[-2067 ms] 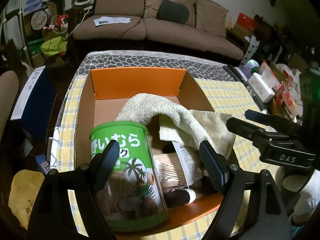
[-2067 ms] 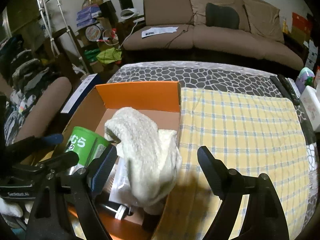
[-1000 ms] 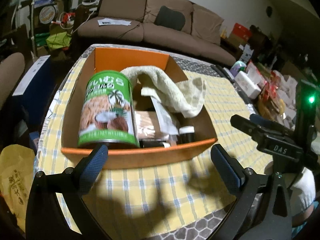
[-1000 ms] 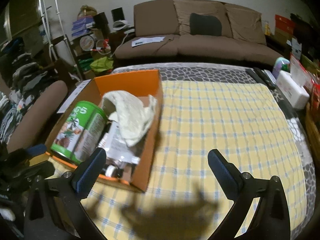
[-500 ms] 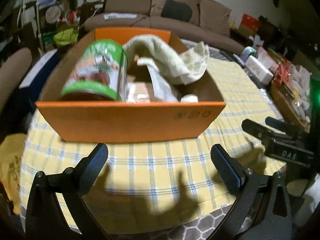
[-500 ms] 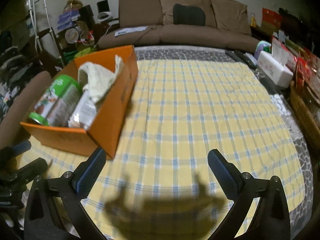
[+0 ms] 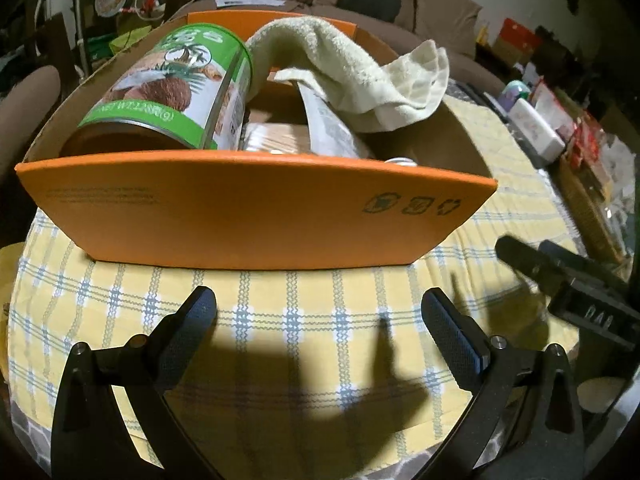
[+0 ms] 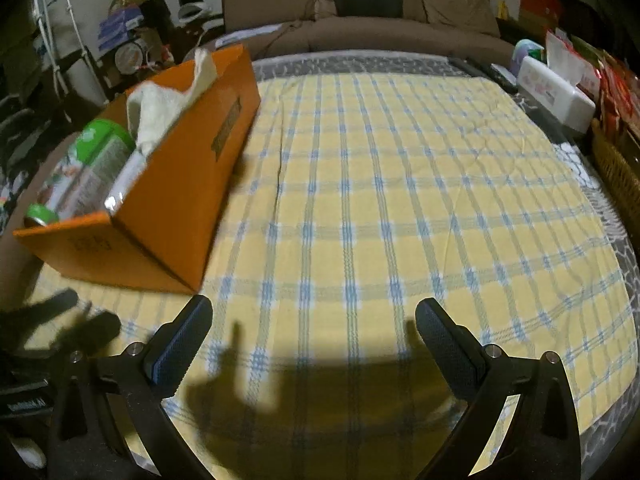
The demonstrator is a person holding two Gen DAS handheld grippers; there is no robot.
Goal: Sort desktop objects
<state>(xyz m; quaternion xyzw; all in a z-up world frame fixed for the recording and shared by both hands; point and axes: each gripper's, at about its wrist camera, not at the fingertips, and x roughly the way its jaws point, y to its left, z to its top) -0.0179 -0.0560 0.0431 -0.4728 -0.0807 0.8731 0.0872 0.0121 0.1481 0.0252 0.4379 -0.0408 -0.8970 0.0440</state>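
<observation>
While you draw both tools back toward the near edge of the table, your left wrist view drops low: your left gripper (image 7: 318, 320) hangs just above the yellow checked cloth (image 7: 288, 320), its fingers spread wide and holding nothing. Two seconds ago those fingers were down inside the orange box (image 7: 256, 212) beside the green can (image 7: 176, 88); now the box's near wall stands across the view, well ahead of them. The can lies on its side at the left of the box. A pale towel (image 7: 352, 72) drapes over the packets in the middle and its corner reaches toward the right wall. Something white-capped just shows above the near rim, too hidden to name. Your right gripper (image 7: 568, 280) shows as a dark shape at the right, above the cloth.

Turning to your right wrist view, that gripper (image 8: 314, 320) also hovers over bare cloth (image 8: 400, 184) at the near edge, fingers wide apart and empty. The box (image 8: 168, 200) sits at the far left, can (image 8: 92, 168) and towel (image 8: 160, 108) inside it, where a second ago it filled more of the near left. The cloth ahead carries nothing. A white tissue box (image 8: 556, 96) and other clutter stay off the cloth at the far right.

Because everything that needed sorting now seems to lie in the box and both tools have pulled clear with nothing held, the sorting looks finished or nearly so.
</observation>
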